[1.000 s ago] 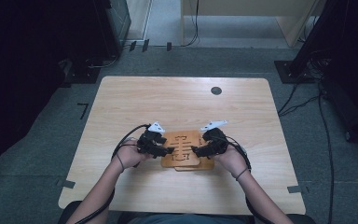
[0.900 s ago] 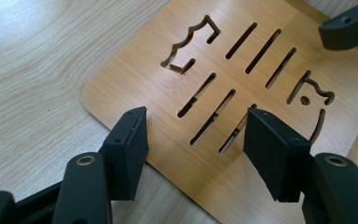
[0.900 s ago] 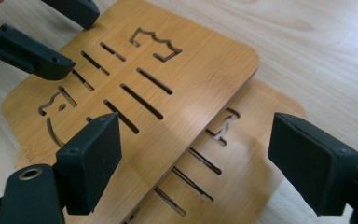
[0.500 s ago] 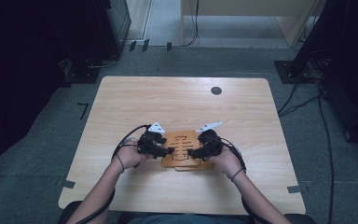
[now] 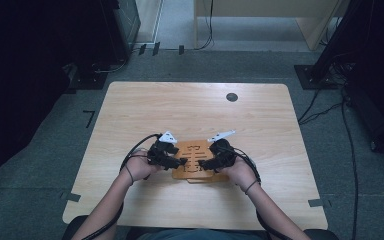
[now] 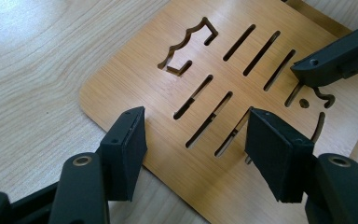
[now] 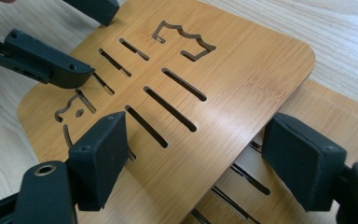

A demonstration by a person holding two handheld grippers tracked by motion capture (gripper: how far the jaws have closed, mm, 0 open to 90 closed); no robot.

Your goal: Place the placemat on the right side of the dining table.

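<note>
High view: my left gripper [image 5: 180, 161] & right gripper [image 5: 203, 163] meet over the slotted board [image 5: 194, 159], near table [image 5: 195, 115] front edge. Left gripper view: jaws wide open above board, holding nothing. Right gripper view: same, a second board [image 7: 326, 121] under it.

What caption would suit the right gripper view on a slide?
Open right gripper over the upper of two stacked slotted boards, with the left gripper at the far side.
</note>
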